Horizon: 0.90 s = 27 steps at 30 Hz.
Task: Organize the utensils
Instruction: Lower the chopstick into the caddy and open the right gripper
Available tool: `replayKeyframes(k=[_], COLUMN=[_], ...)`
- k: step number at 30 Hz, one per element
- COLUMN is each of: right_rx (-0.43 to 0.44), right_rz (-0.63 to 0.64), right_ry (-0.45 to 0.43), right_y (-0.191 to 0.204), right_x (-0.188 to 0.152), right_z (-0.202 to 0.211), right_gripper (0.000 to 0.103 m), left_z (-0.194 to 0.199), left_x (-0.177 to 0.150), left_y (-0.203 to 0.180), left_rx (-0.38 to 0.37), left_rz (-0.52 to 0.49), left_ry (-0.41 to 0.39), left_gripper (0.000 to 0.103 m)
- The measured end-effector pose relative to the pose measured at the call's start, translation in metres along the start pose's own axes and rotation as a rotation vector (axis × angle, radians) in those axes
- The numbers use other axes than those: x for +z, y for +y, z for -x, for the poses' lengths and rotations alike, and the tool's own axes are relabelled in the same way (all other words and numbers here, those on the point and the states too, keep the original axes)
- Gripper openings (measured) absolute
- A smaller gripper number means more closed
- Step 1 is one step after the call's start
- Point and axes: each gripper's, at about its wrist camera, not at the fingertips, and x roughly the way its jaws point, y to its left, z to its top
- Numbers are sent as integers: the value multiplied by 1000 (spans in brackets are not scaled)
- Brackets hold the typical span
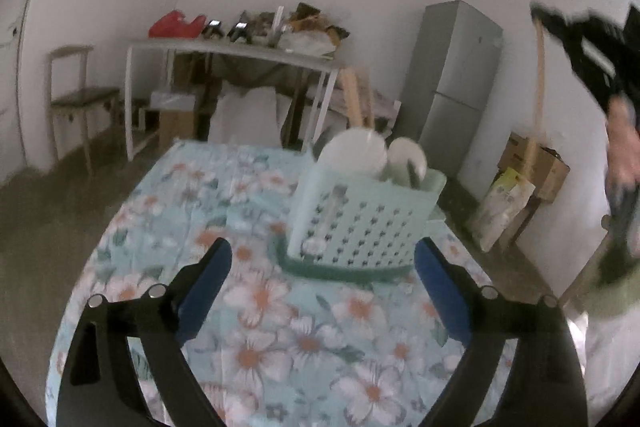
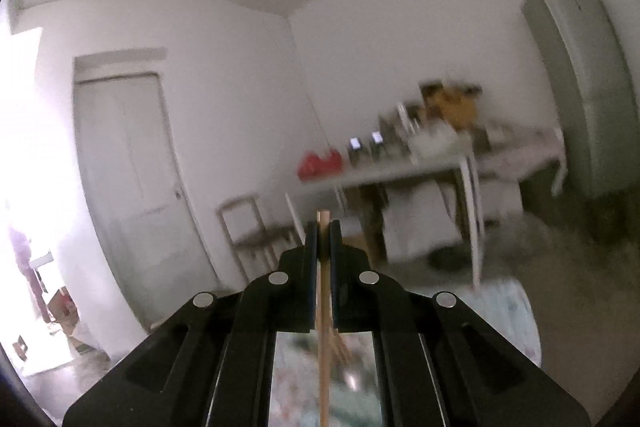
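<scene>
A thin wooden chopstick (image 2: 323, 283) is clamped upright in the closed right gripper (image 2: 323, 227), upper right; the pale-green perforated plastic utensil basket (image 1: 360, 219) is framed centrally beyond the wide-open, empty left gripper (image 1: 322, 261).

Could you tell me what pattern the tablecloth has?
The pale blue tablecloth has white flowers with orange centres, clearest in the left wrist view.
</scene>
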Motion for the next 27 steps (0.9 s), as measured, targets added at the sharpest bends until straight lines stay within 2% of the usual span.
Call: replayKeyframes(k=[4,10,17,21,23,25,26,27], right_rx=[31,25,-31,-28,-42,-56,-60,-64], right_rz=[45,84,170,182,195,192,187,179], right_ry=[-87,-77,0,105,134,135,126,112], right_y=[5,4,0,-8,-9,-11,-10,-9], right_x=[17,7,-29,-46,-52,-53,-53,-52], right_z=[-31,-82,-116,-128,-126,-115,-110,-102], right_gripper=[4,4,4,5,12,29,40,42], left_z=[3,1,3,1,0,0,0,0], left_x=[-7,-7,-4,-4,-4,-2,-2,-1], left_y=[6,15,19,19,18,17,17,16], left_rx=[18,39,41,45,51,64,69,76], left_rz=[19,23,23,31,36,42,44,46], left_ry=[-1,3,-14,-10,-8,-18,-20,-21], left_gripper=[93,94,95,96,97,97,97,97])
